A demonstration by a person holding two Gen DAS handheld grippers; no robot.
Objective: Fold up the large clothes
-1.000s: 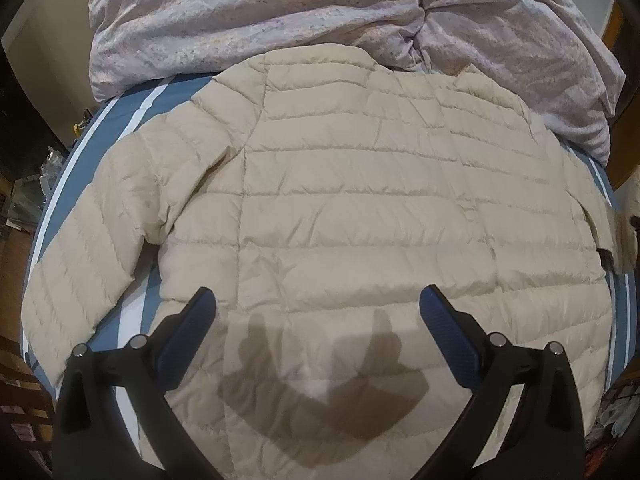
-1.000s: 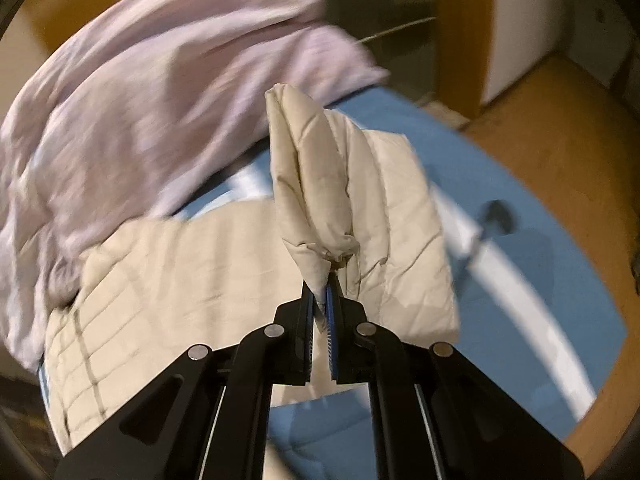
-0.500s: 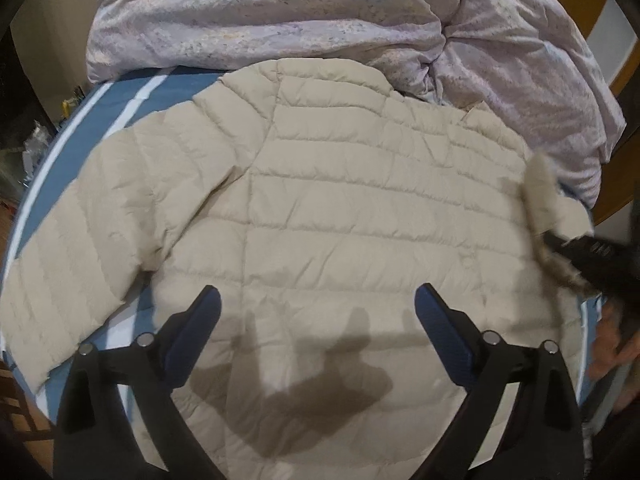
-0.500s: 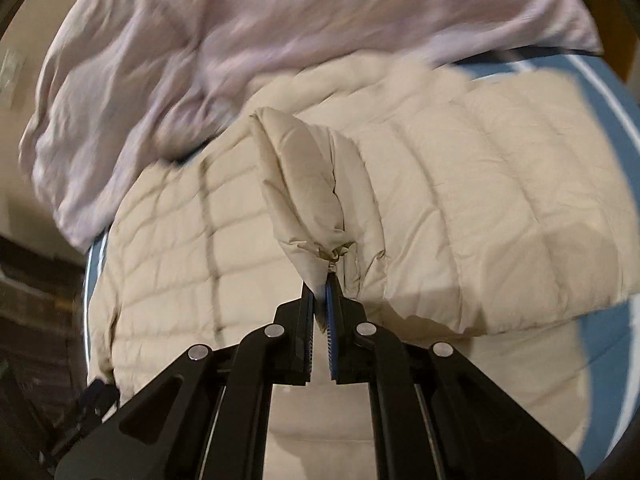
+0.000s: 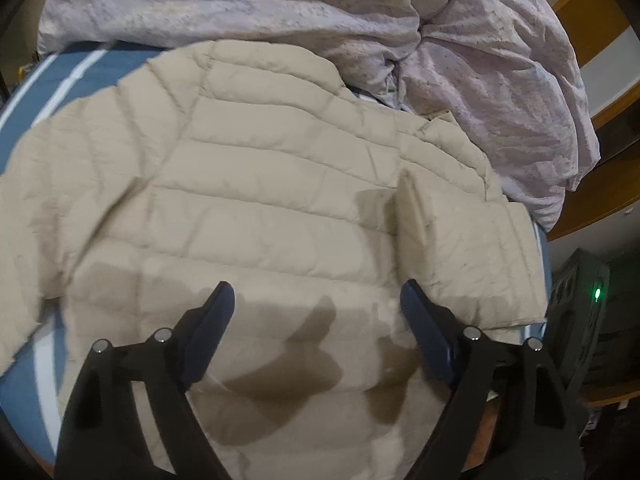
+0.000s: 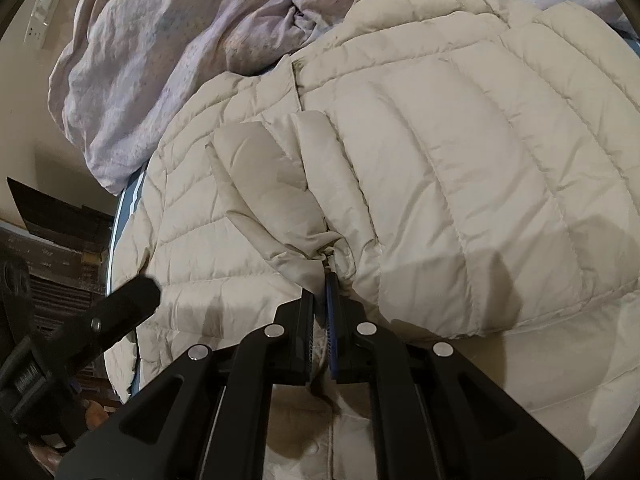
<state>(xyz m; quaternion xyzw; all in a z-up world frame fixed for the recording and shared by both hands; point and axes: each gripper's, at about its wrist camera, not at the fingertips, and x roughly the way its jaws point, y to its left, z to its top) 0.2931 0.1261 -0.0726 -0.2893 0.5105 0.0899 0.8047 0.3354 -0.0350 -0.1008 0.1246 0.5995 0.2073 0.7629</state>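
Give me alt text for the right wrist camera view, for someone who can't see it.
The right gripper is shut on the cuff of a beige puffer jacket's sleeve, laid across the jacket spread on a blue bed. A rumpled lilac duvet lies behind; the left gripper's finger shows at left.

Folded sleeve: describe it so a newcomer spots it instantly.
On the blue striped bed, below the lilac duvet, lies a beige puffer jacket. Its folded sleeve lies across the back; the other spreads flat. The right gripper pinches its cuff.
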